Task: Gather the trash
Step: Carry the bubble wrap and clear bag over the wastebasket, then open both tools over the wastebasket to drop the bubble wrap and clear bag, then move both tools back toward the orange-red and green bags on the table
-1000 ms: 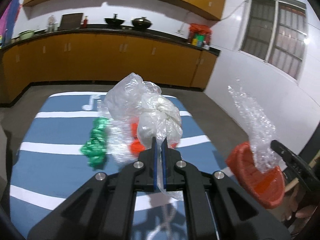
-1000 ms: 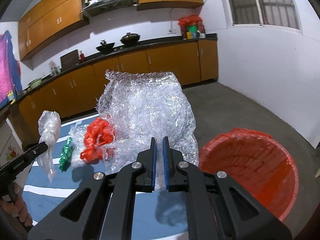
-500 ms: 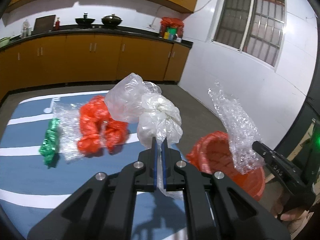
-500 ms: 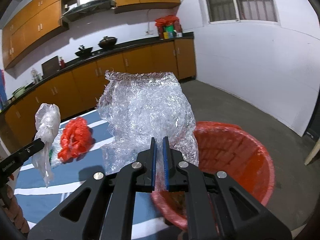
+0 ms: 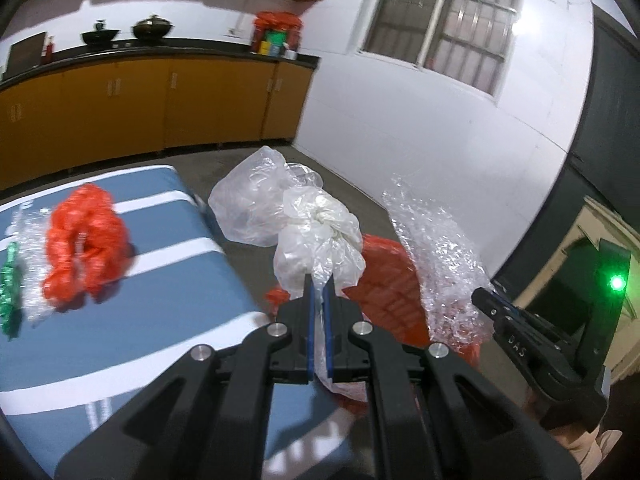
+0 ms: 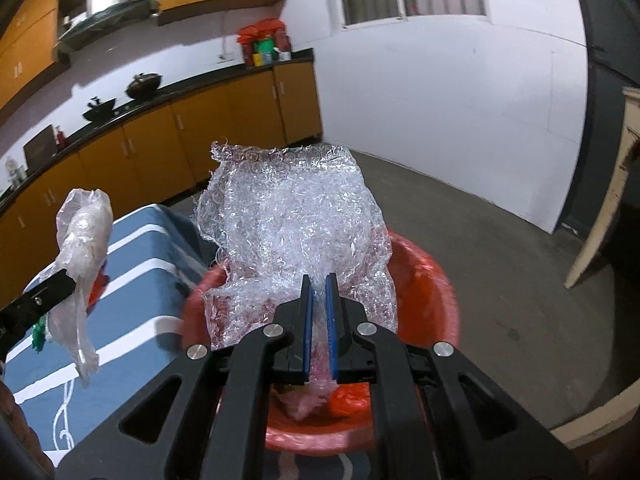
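Left gripper (image 5: 319,280): clamped on clear plastic bag (image 5: 292,216), beside table edge.
Right gripper (image 6: 319,280): clamped on bubble wrap (image 6: 292,216), above red bin (image 6: 436,280).
Table (image 5: 168,292): red bag (image 5: 86,240) remaining.

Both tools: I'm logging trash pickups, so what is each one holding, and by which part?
The left tool pinches the clear plastic bag by its lower bunched end. The right tool pinches the bubble wrap at its bottom edge, above the red bin.

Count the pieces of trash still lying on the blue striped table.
3: a red plastic bag, clear bubble wrap beside it, and a green crumpled piece at the left edge. More may lie outside the view.
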`<state>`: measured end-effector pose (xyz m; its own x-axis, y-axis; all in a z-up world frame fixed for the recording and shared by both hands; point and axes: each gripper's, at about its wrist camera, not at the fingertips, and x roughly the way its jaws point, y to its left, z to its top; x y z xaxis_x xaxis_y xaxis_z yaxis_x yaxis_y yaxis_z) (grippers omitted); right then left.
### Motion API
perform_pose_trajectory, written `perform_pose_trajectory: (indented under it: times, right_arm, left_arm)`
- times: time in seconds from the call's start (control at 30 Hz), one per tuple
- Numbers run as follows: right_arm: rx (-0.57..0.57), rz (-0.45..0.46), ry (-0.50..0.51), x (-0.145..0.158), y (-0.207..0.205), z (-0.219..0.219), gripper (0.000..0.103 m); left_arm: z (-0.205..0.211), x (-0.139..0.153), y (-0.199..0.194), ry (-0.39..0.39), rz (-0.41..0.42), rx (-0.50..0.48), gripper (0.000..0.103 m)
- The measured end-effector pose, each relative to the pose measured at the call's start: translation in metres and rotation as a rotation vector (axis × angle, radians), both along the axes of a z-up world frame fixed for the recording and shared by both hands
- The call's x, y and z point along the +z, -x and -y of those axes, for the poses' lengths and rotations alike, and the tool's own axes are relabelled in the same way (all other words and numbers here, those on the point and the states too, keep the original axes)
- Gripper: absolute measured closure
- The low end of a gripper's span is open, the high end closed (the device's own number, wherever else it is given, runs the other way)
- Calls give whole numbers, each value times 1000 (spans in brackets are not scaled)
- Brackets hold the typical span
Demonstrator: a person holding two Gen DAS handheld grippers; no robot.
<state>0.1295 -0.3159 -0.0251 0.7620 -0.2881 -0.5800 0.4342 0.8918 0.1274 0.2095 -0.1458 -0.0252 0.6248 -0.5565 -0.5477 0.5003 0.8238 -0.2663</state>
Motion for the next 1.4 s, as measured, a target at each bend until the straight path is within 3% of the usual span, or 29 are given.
perform_pose_trajectory:
  times: [0.33, 0.63, 0.73, 0.8, 0.9, 1.07, 1.4]
  right_arm:
    - [-52, -4, -48, -7, 9, 25, 96]
    - [-48, 11, -94, -8, 7, 33, 93]
    - [-43, 11, -106, -11, 9, 36, 80]
    - [-47, 20, -115, -11, 11, 38, 62]
    - [-54, 21, -109, -11, 13, 38, 62]
    - [-55, 7, -95, -11, 11, 37, 62]
    - [40, -13, -35, -6, -7, 2, 62]
  left_arm:
    - [47, -19, -4, -29, -29, -95, 98]
    - [63, -33, -14, -31, -83, -108, 92]
    - [65, -38, -16, -36, -97, -111, 86]
    - [64, -41, -18, -35, -104, -106, 83]
    - [57, -44, -18, -44, -107, -80, 76]
    - [32, -42, -16, -69, -58, 14, 46]
    - [-49, -41, -10, -188, 26, 236, 33]
